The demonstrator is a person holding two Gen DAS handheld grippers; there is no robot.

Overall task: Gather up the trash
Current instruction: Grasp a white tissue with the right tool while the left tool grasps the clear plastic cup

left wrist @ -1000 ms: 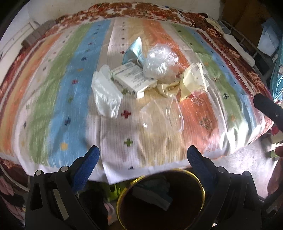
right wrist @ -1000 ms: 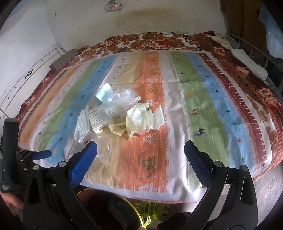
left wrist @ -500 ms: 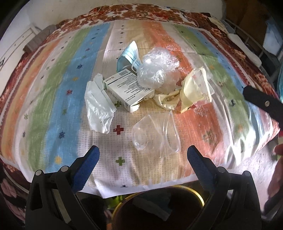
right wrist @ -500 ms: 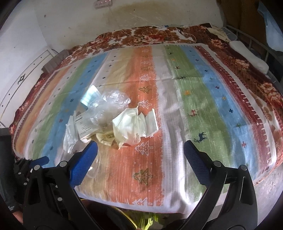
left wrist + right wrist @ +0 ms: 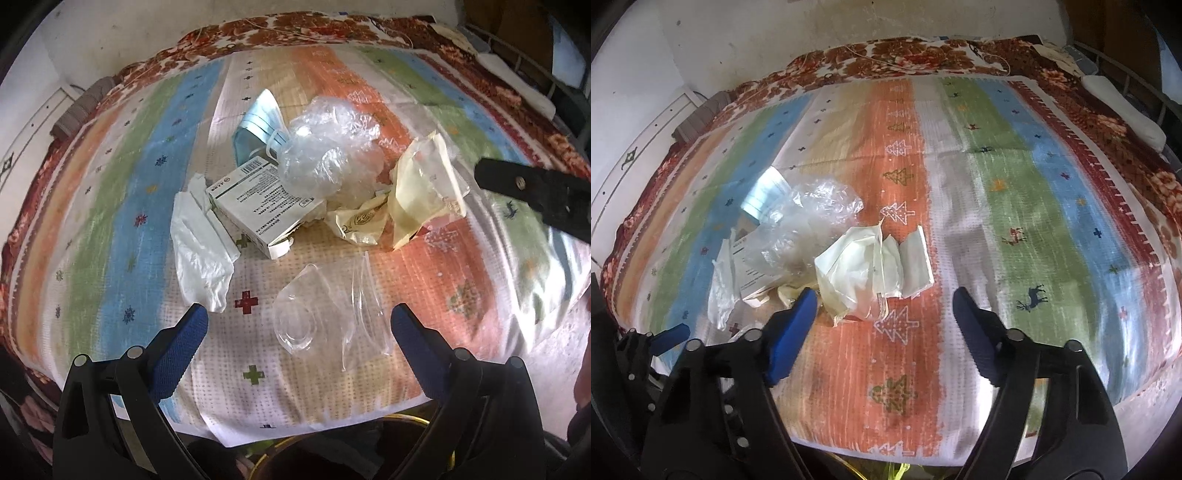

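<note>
**Both hand-held grippers empty above the trash pile on the bed**

Left hand-held gripper [image 5: 297, 325]: jaws wide apart, nothing gripped. A clear plastic cup [image 5: 297, 325] and a clear flat wrapper [image 5: 364, 314] lie on the striped bedspread [image 5: 122, 206] between and just ahead of its blue pads, untouched.

Right hand-held gripper [image 5: 884, 306]: jaws have just been closing and now stand at a moderate gap, holding nothing. The cream-coloured wrapper [image 5: 871, 266] lies at 12 o'clock from the fingertips, its near edge between them; no pad presses on it.

Trash: heaped mid-bed. In the left view, a white box [image 5: 258, 199] sits centre, a white bag [image 5: 199, 254] at its 8 o'clock, a blue face mask [image 5: 258, 125] at 12 o'clock, crumpled clear plastic [image 5: 328, 158] at 2 o'clock.
</note>
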